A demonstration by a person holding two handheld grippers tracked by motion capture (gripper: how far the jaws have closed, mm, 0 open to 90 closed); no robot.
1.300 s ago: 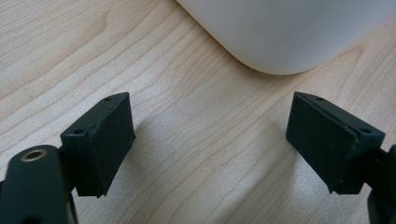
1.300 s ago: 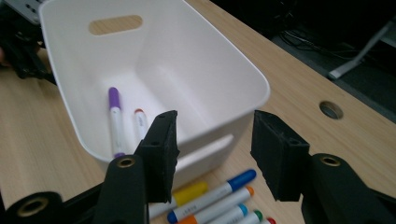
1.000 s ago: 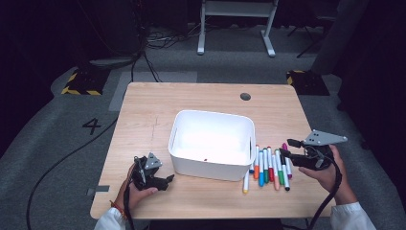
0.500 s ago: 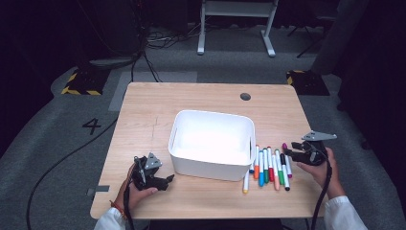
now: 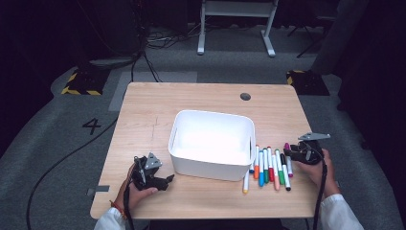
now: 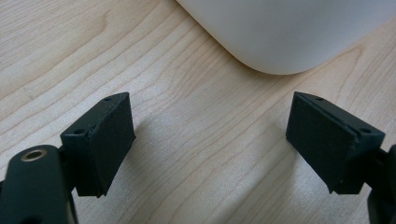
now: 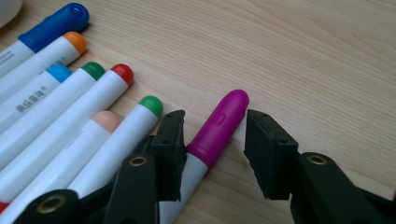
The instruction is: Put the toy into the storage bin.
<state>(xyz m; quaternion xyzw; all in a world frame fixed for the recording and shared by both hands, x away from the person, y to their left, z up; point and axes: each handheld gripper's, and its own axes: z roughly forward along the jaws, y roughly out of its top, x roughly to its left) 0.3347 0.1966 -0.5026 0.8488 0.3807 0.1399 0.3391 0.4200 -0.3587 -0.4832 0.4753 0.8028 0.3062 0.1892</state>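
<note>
A: The right gripper (image 7: 214, 140) is straddling the magenta marker (image 7: 218, 128), which is lying on the table (image 5: 201, 98) at the right end of the marker row (image 5: 268, 165). Its jaws have just been closing, with that marker between them; one pad is touching or nearly touching its side, while the other is still standing off with a gap, so I'm reading it as not yet clamped.

B: What are you worrying about from here?

A: The jaws are sitting close to the cap end. If they are pinching there, the long body may be swinging down or slipping out on the lift. Also, the near jaw is sitting just beside the green marker (image 7: 116, 140), so it could be nudging that one and rolling its neighbours.

B: And the left gripper (image 5: 152, 176)?

A: It is resting on the table with its jaws spread wide and nothing between them, pointing at the corner of the white bin (image 6: 285, 32).

B: Anything blocking the way?

A: The bin (image 5: 210, 143) is sitting just left of the markers, and its near wall is the thing to be clearing. The rest of the table is looking bare apart from a dark round hole (image 5: 245, 96) near the far edge.
</note>
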